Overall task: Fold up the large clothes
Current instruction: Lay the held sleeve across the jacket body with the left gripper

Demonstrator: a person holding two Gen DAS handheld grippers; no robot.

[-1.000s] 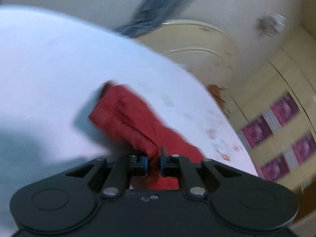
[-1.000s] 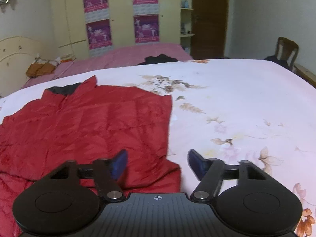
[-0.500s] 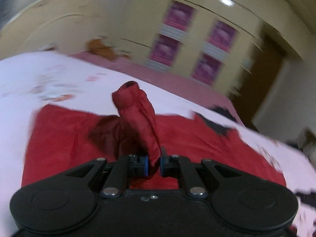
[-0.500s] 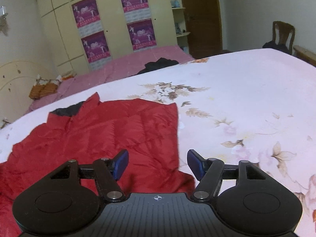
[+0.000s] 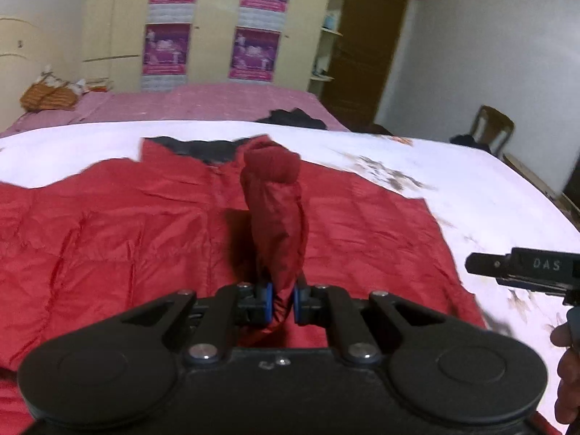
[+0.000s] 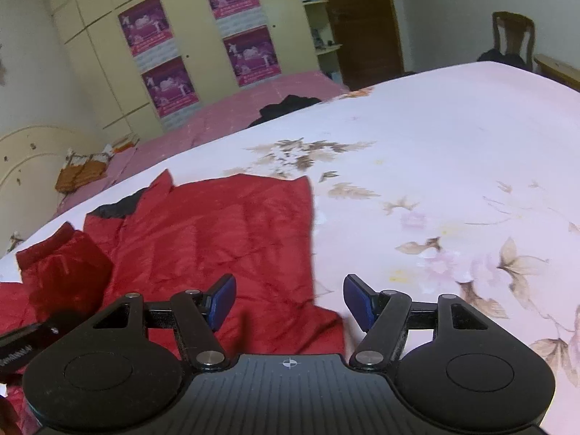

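Note:
A red padded jacket (image 5: 119,232) with a dark collar lining lies spread on a white floral bed sheet (image 5: 482,195). My left gripper (image 5: 282,301) is shut on the jacket's sleeve (image 5: 277,203), which stands up over the middle of the jacket with the cuff at the top. My right gripper (image 6: 289,302) is open and empty, hovering over the jacket's right lower corner (image 6: 311,322). In the right wrist view the jacket (image 6: 232,232) lies to the left, with the raised sleeve (image 6: 63,268) at the far left. The right gripper's side also shows in the left wrist view (image 5: 525,272).
A pink bed (image 5: 203,105) lies behind with a dark garment (image 5: 293,117) and an orange bundle (image 5: 49,96) on it. A cream wardrobe with purple posters (image 5: 250,50) stands at the back. A brown door (image 5: 366,47) and a wooden chair (image 5: 491,132) are at the right.
My left gripper has swung the sleeve from the bed's left side over the jacket's middle, and it now faces the wardrobe. My right gripper stayed open and drifted slightly.

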